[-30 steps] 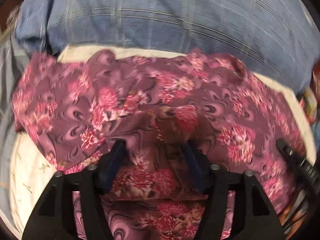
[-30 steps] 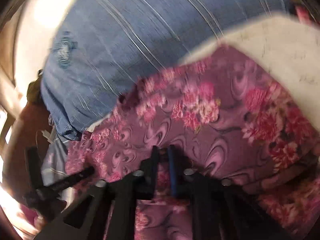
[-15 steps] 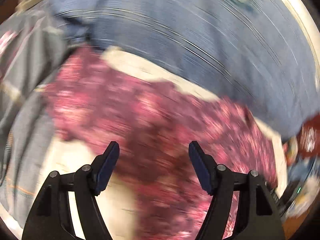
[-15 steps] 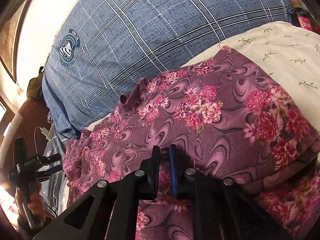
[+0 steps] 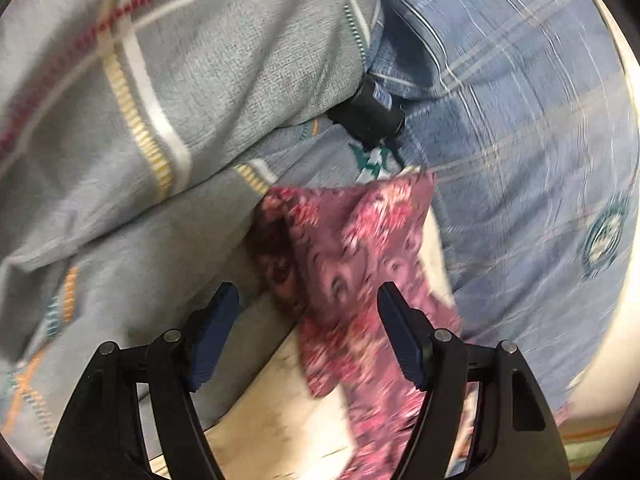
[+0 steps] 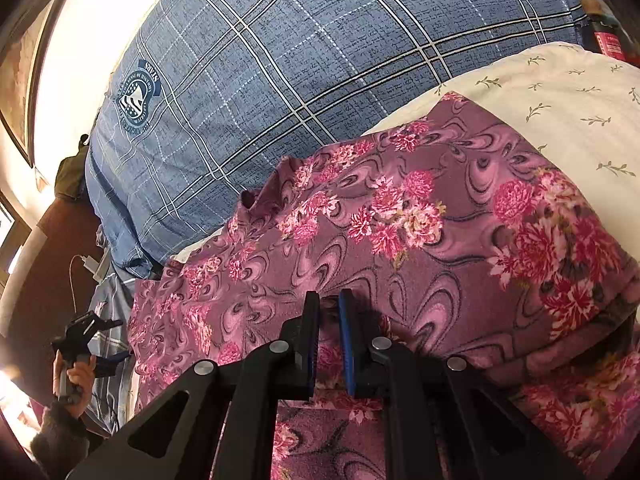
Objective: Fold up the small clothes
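A purple garment with pink flowers [image 6: 400,220] lies spread over a cream leaf-print sheet [image 6: 560,92]. My right gripper [image 6: 329,312] is shut on a raised fold of it near the front edge, with cloth pinched between the blue pads. In the left wrist view only one narrow end of the garment [image 5: 352,260] shows, blurred by motion. My left gripper [image 5: 308,312] hangs open just above that end, and nothing is between its fingers [image 5: 216,336]. From the right wrist view, the left gripper [image 6: 116,340] sits at the garment's far left edge, held in a hand [image 6: 68,372].
A large blue plaid pillow [image 6: 300,60] lies behind the garment. A grey-blue striped blanket [image 5: 140,120] is bunched up at the garment's left end, with a small black object [image 5: 368,116] wedged beside it. A white charger and cable [image 6: 86,264] lie at the far left.
My left gripper has swung sideways off the middle of the garment to its left end by the striped blanket, rolling as it went. The right gripper has stayed still, shut on the fold.
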